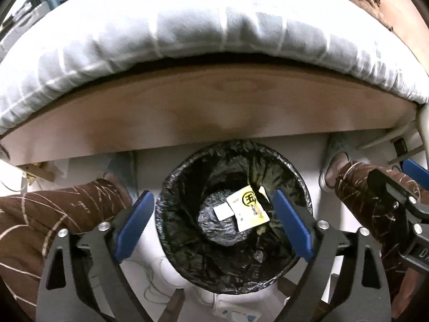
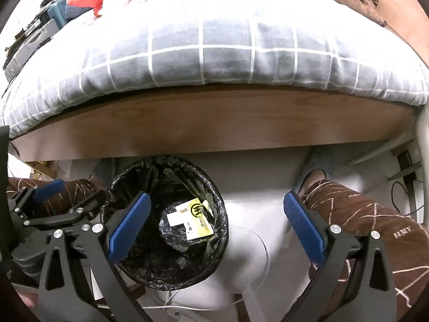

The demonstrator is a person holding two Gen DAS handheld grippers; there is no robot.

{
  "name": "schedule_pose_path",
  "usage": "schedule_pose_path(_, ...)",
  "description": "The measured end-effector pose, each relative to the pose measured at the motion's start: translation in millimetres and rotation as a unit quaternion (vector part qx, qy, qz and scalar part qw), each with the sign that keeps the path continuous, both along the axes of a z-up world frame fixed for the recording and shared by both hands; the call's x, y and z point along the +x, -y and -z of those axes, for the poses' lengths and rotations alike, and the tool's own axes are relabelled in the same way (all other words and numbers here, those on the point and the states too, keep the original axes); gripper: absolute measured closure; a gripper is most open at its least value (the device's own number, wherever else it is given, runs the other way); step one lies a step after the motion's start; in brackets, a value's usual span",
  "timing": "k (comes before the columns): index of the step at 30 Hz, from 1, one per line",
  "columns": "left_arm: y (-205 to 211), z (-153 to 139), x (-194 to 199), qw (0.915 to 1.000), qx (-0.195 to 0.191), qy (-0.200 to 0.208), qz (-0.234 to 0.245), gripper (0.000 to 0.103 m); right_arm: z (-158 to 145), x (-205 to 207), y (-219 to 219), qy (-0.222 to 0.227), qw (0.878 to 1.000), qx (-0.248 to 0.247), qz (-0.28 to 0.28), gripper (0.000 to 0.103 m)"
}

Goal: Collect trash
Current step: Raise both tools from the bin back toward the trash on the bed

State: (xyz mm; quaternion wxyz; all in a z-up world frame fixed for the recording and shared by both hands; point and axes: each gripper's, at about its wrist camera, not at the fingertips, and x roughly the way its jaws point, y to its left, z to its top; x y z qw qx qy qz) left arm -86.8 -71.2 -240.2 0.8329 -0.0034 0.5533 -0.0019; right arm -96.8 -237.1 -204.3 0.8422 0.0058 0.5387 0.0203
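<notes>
**Partner:** Jaws first, going from your left side to your right. How do they stand?

**Me:** My left gripper [image 1: 214, 222] is spread wide with nothing between its pads. It hangs above the bin [image 1: 300, 187], whose black liner fills the gap between my left fingers. My right gripper [image 2: 217, 230] is released too, and empty. The bin's rim passes under its left pad, and bare white floor [image 2: 254, 185] lies under the rest of its gap.

**Partner:** And the trash?

**Me:** A yellow and white wrapper [image 1: 250, 208] lies at the bottom of the bin with a small white scrap [image 1: 223, 212] touching its left edge. From my left gripper they sit below and just right of centre, nearer the right pad. From my right gripper they are off to the left, just past the left pad.

**Partner:** So which step is this?

**Me:** I judge it the drop: the piece is in the bin and both grippers are free.

**Partner:** What does the next move call for?

**Me:** Probably lifting clear of the rim without snagging the liner, then seeking more trash. None shows between either pair of jaws, only the wooden bed frame [image 1: 214, 107] and checked bedding [image 2: 214, 51] ahead, and the person's patterned trouser legs [image 2: 362, 214] on either side.
</notes>
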Motion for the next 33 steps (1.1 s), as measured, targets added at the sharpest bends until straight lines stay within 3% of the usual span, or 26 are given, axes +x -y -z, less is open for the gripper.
schedule_pose_path(4,-9.9,-22.2,-5.2,0.9996,0.0,0.026,-0.014,0.006,-15.4,-5.6,-2.0,0.017,1.0,-0.002,-0.002,0.008)
schedule_pose_path(18,-35.5,-100.1,-13.0,0.9958,0.001,0.084,-0.036,0.006,-84.8,-3.4,4.6,0.084,0.996,-0.01,-0.008,0.008)
schedule_pose_path(33,-69.4,-156.6,39.8,0.9923,-0.004,0.106,-0.064,0.006,-129.5,48.5,4.7,0.112,0.993,-0.02,-0.014,0.008)
